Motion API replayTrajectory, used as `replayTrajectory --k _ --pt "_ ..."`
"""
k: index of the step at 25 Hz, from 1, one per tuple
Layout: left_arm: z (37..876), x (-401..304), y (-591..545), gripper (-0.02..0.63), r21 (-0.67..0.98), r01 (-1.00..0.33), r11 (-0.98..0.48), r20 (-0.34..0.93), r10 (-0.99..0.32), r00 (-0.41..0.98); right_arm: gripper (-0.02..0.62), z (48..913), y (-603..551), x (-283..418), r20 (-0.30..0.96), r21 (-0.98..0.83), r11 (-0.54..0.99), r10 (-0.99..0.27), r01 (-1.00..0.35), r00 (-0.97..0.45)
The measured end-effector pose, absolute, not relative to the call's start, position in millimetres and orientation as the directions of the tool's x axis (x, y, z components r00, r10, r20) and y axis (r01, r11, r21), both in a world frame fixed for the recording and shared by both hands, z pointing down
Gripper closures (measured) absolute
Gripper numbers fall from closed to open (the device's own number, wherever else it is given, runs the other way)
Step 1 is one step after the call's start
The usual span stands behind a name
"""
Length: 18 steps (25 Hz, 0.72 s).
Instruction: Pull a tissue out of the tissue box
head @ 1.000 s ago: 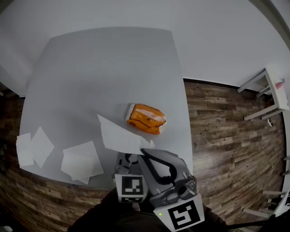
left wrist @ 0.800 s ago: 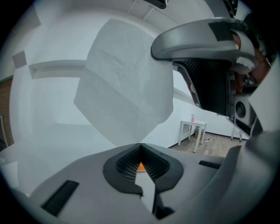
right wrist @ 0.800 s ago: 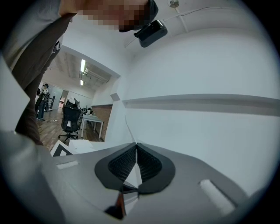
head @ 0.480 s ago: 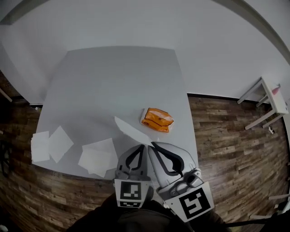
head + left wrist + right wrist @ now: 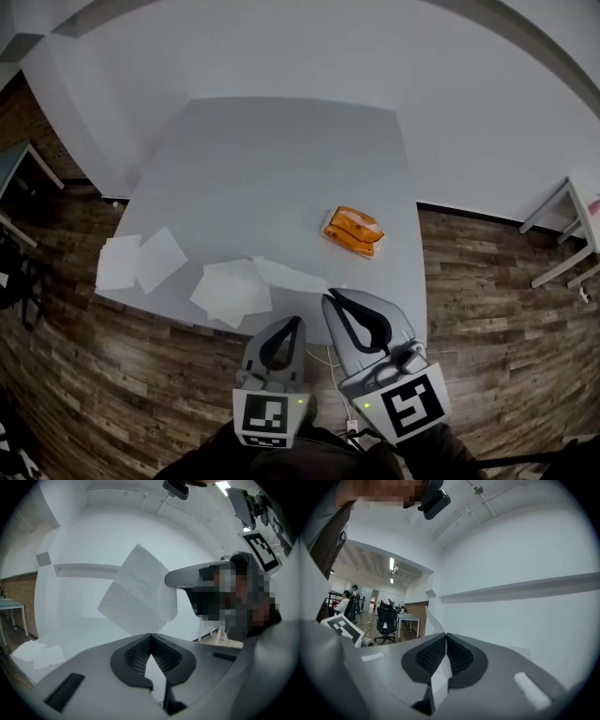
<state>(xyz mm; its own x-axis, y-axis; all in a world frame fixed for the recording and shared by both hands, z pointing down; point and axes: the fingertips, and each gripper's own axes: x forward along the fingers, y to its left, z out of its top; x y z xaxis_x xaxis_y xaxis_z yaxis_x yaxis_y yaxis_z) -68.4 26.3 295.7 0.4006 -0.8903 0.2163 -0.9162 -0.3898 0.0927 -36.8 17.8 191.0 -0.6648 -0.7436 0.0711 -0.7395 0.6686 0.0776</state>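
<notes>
Matt thin paper tissue (image 5: 291, 277), glossy orange plastic pkg (image 5: 353, 231), smooth matt tbl (image 5: 272, 169), wood-plank flr (image 5: 487, 281).

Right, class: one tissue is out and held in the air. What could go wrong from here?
The right gripper pinches the thin white tissue by only one edge, so it might slip or tear. Also, loose white tissues lie at the grey table's near edge; a low swing could brush them off.

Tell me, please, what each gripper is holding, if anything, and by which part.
The right gripper pinches a tissue by its edge; the left gripper holds nothing.
</notes>
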Motion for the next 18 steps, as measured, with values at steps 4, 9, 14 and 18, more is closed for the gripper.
replayTrajectory --k 4,9,14,18 --pt "298 -90 50 0.606 0.104 -0.935 -0.340 0.231 -0.906 0.355 0.592 206 30 -56 0.104 0.057 0.703 -0.711 -0.709 -0.696" --pt "291 -124 58 0.606 0.110 -0.952 -0.286 0.214 -0.928 0.304 0.592 218 29 -87 0.135 0.048 0.732 -0.679 -0.680 -0.722" --pt "299 -160 47 0.606 0.136 -0.955 -0.263 0.213 -0.934 0.287 0.592 236 13 -126 0.175 0.057 0.749 -0.659 -0.661 -0.732" --pt "302 -190 33 0.606 0.152 -0.953 -0.262 0.211 -0.933 0.290 0.592 251 -8 -161 0.212 0.045 0.751 -0.652 -0.659 -0.728"
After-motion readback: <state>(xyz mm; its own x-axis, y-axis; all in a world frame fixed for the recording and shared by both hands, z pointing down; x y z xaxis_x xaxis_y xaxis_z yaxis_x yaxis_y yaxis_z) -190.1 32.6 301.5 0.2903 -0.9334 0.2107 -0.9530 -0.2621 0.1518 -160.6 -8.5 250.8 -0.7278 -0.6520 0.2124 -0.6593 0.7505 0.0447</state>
